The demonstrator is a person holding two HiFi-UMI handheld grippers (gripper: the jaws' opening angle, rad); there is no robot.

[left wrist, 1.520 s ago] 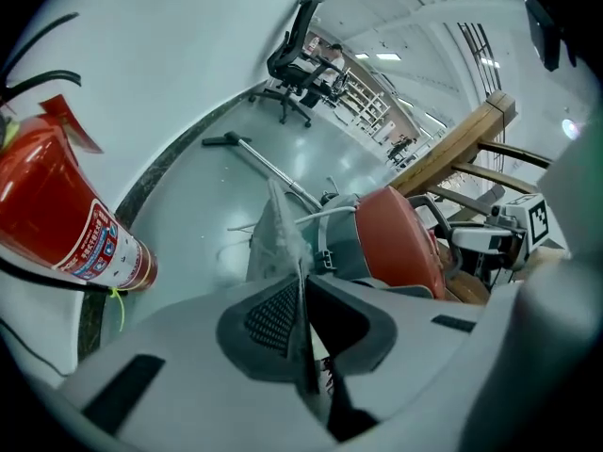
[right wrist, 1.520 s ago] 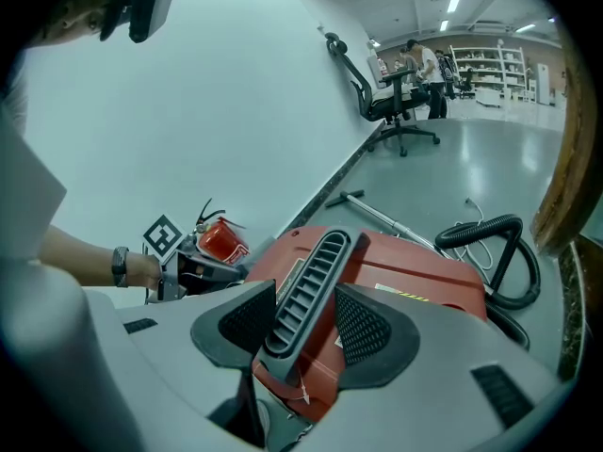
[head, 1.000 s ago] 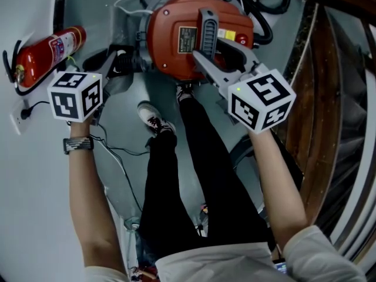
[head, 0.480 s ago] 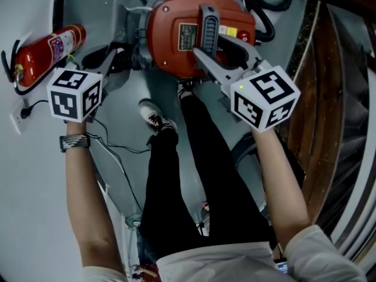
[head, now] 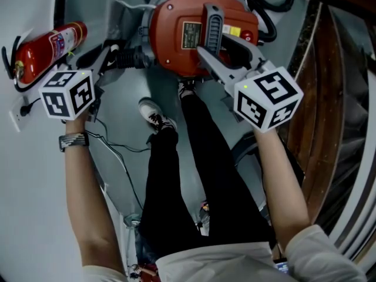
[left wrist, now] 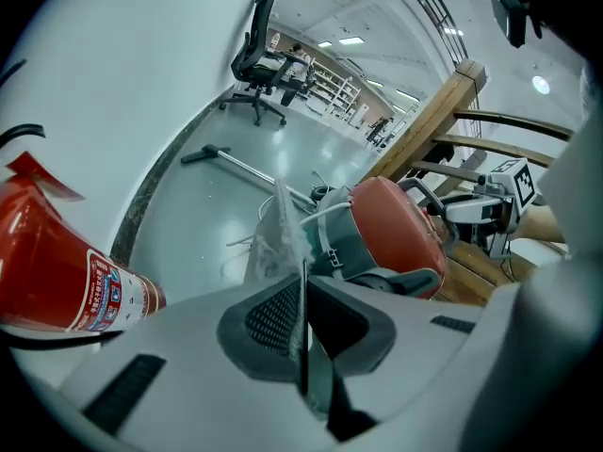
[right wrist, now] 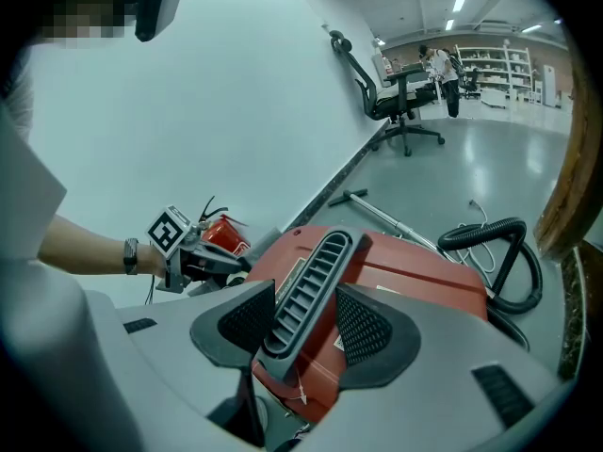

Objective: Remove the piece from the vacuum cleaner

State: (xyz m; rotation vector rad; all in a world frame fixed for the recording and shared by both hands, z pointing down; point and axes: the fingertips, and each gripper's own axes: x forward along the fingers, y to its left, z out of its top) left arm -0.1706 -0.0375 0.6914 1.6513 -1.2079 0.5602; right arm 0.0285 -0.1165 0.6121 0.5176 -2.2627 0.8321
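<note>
Where one vacuum (head: pixel 176 46) sits, one extinguisher (head: pixel 44 51) nearby

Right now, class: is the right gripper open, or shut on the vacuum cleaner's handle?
Shut on the handle: both pads of the right gripper press against its sides.

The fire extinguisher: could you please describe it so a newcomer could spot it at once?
Find the big red vacuum cleaner on the grey floor. Left of it in the head view, by the white wall, is the fire extinguisher: a slim red cylinder with a label and black hose, not a broad dome.
</note>
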